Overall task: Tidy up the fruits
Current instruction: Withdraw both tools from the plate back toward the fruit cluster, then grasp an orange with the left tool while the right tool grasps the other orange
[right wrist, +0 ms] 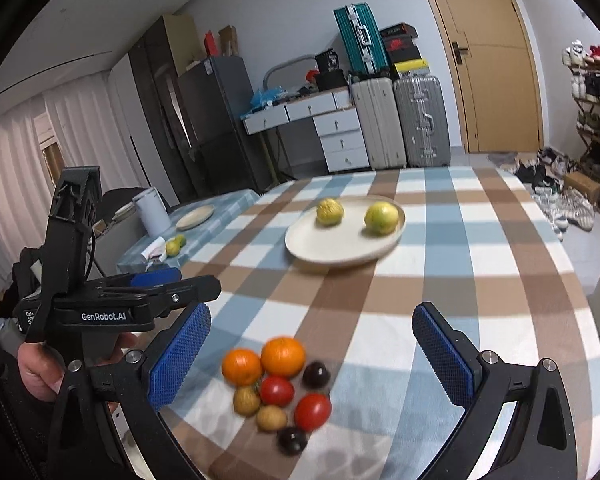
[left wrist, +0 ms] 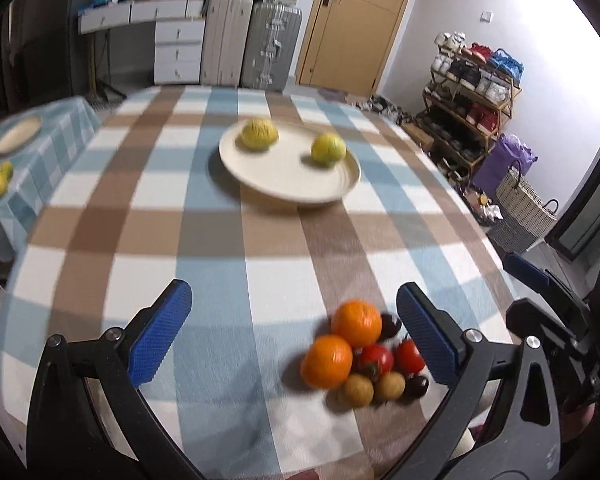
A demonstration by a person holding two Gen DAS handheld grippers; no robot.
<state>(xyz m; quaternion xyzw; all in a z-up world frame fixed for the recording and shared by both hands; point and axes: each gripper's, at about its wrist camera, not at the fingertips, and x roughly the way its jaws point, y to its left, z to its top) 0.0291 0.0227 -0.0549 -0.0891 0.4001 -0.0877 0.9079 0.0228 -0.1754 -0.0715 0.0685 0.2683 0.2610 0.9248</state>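
Left wrist view, left to right. At the far left edge, a second table carries a pale dish point(left wrist: 19, 135) and two yellow-green fruits point(left wrist: 1, 179). The left gripper point(left wrist: 294, 322) occupies the lower frame: both blue, cross-hatched pads are spread wide apart and hold nothing. Between and ahead of them lies the checked tablecloth point(left wrist: 204, 216), a woven fabric in blue, brown and white squares. At upper centre a round cream plate point(left wrist: 290, 168) with a low raised rim holds two rough-skinned yellow fruits point(left wrist: 260, 134), set apart from each other. At lower right, just beside the right-hand pad, sits the fruit cluster point(left wrist: 360, 356): two oranges, two red tomatoes, two tan round fruits and two dark glossy ones, packed touching. The right gripper point(left wrist: 540, 280) enters at the right edge.

Right wrist view, left to right. The left gripper body stands at left, held in a hand point(right wrist: 40, 368). The right gripper point(right wrist: 312, 352) is likewise wide open and holds nothing; the cluster lies on the cloth between its pads, nearer the left pad. The plate sits beyond, unobstructed.
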